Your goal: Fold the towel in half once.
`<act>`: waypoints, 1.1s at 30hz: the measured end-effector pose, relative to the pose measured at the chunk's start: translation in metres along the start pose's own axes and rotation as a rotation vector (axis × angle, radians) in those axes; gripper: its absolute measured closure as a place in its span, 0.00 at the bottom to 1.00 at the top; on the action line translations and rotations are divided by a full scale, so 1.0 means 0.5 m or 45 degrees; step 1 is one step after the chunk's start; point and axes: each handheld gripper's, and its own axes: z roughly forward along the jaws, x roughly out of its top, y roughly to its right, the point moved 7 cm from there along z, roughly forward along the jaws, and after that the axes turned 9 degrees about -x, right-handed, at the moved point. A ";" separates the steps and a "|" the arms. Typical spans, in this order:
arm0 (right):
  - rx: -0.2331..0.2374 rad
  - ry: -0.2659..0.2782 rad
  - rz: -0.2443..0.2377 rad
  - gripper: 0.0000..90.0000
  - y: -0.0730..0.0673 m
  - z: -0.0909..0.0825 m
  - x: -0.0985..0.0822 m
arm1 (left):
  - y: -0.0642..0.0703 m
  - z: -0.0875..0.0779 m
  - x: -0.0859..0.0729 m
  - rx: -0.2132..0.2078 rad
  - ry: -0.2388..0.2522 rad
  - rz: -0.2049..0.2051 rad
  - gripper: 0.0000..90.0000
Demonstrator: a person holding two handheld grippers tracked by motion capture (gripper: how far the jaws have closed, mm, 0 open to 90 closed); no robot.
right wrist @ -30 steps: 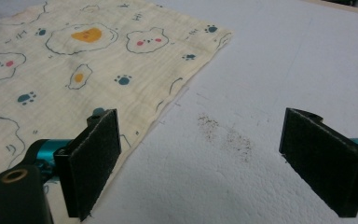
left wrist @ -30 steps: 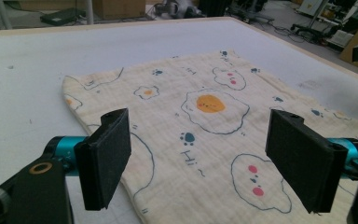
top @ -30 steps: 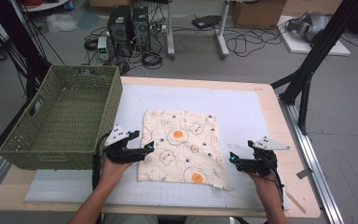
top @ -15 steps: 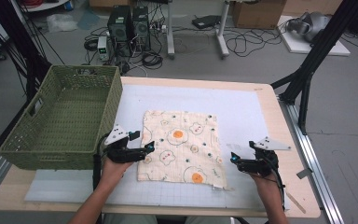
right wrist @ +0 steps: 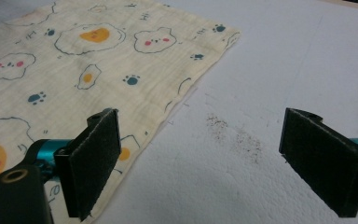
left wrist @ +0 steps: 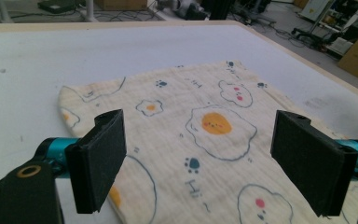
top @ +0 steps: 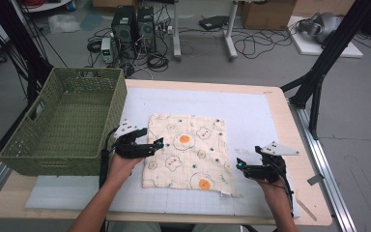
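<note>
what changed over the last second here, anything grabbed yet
Nothing grabbed. The right gripper edged slightly toward the person, staying off the cloth's right edge. The left gripper stayed over its left edge, jaws open. Cloth and basket did not move.

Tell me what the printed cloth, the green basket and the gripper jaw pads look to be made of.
Printed cloth: thin woven cotton or gauze by the look, matte, with a fine grid weave and soft rumpled edges. Green basket: probably moulded plastic in a woven pattern, going by its uniform olive colour and even lattice; dyed wicker cannot be excluded. Jaw pads: black foam or rubber, dull and slightly grainy.
</note>
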 end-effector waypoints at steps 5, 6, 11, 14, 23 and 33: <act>0.009 -0.013 -0.002 0.13 -0.002 0.004 -0.002 | -0.018 0.042 0.025 0.041 -0.025 0.003 0.23; 0.012 -0.012 0.000 0.13 -0.002 0.005 -0.002 | -0.026 0.050 0.026 0.056 -0.036 -0.010 0.25; 0.014 -0.021 -0.007 0.13 -0.001 0.008 -0.005 | -0.076 0.086 0.026 0.160 -0.088 -0.090 0.33; 0.017 -0.034 -0.010 0.13 -0.003 0.012 -0.008 | -0.113 0.104 0.028 0.219 -0.105 -0.112 0.36; 0.041 -0.048 0.016 0.13 -0.003 0.025 -0.004 | -0.176 0.127 0.019 0.307 -0.151 -0.171 0.45; 0.066 -0.090 0.013 0.13 -0.007 0.067 0.016 | -0.195 0.144 -0.007 0.335 -0.248 -0.131 0.55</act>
